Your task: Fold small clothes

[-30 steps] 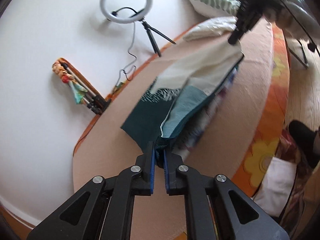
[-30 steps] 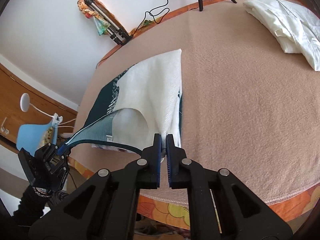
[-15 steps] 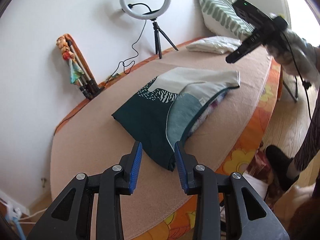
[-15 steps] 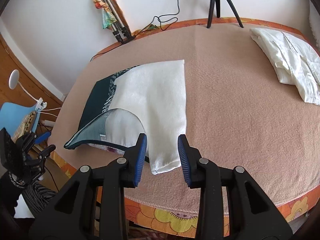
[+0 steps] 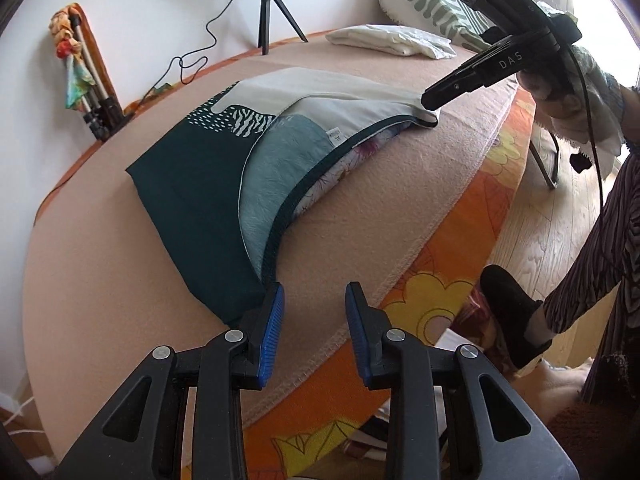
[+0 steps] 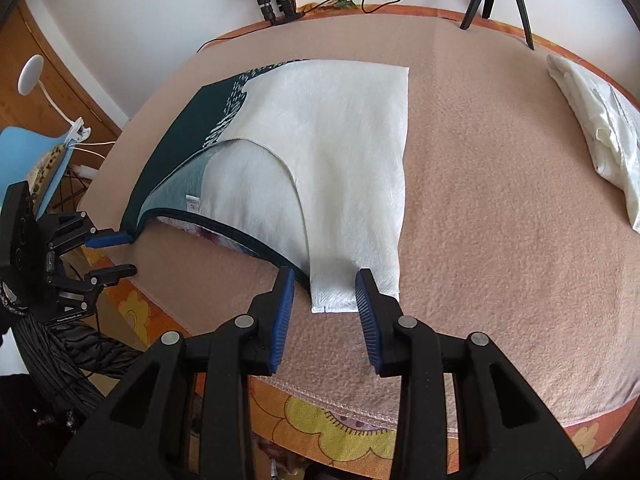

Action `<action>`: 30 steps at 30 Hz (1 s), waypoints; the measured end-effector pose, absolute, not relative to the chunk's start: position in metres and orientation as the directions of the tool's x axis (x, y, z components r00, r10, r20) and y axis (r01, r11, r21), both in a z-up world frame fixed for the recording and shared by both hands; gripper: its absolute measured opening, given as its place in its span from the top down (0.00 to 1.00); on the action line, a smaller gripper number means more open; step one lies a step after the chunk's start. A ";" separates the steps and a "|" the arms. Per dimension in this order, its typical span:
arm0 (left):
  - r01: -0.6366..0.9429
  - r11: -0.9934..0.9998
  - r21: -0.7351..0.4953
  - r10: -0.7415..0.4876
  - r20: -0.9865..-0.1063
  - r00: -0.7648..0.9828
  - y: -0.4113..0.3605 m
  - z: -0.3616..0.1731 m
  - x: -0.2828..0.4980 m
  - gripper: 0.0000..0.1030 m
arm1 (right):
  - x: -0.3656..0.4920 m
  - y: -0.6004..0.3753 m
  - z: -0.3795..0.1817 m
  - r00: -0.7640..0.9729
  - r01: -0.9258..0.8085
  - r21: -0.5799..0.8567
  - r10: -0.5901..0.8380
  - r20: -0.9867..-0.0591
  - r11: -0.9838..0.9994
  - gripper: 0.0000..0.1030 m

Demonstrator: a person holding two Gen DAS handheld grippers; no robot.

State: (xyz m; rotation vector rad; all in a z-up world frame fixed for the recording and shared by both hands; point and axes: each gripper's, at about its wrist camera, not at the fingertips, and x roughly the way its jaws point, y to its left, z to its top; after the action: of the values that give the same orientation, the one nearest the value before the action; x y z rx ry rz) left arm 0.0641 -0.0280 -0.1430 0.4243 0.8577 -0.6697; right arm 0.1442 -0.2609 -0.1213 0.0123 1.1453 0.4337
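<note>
A small teal-and-white garment [image 5: 208, 184] lies folded over on the pink blanket [image 5: 100, 280]; its white half shows in the right wrist view [image 6: 340, 152]. My left gripper [image 5: 314, 300] is open and empty, just off the garment's dark near corner. My right gripper [image 6: 325, 280] is open, its jaws on either side of the white near corner without holding it. The right gripper also shows at the garment's far corner in the left wrist view [image 5: 432, 102]. The left gripper shows at the left in the right wrist view [image 6: 116, 254].
A folded white garment [image 6: 600, 128] lies at the blanket's far right. A ring-light tripod [image 5: 266, 16] and a bundled tripod [image 5: 92, 92] stand by the wall. A striped pillow [image 5: 424, 4] lies behind. The orange flowered bed edge [image 5: 460, 248] drops to a wooden floor.
Both grippers have opened and let go of the garment, which now lies flat on the blanket. Both have drawn back a little from its corners.
</note>
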 end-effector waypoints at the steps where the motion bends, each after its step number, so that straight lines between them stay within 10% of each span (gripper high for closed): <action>1: 0.677 0.732 0.077 -0.367 -0.793 0.487 -0.023 -0.137 0.062 0.70 | 0.145 -0.263 -0.116 0.352 -0.328 0.232 0.346 -0.870 0.916 0.67; 17: 0.200 0.802 -0.563 -0.594 -0.715 0.368 0.058 -0.145 0.119 0.55 | 0.198 -0.316 -0.101 0.457 -0.146 0.513 0.518 -0.723 0.846 0.55; 30: 0.074 0.743 -0.666 -0.642 -0.677 0.360 0.059 -0.161 0.144 0.55 | 0.295 -0.320 -0.134 0.410 -0.124 0.613 0.603 -0.684 0.780 0.55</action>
State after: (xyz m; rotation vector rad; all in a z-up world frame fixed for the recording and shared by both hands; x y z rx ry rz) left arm 0.1438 0.0594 -0.1606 -0.5950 1.1179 -0.4980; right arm 0.2948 -0.3195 -0.1337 0.5199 1.0579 0.4842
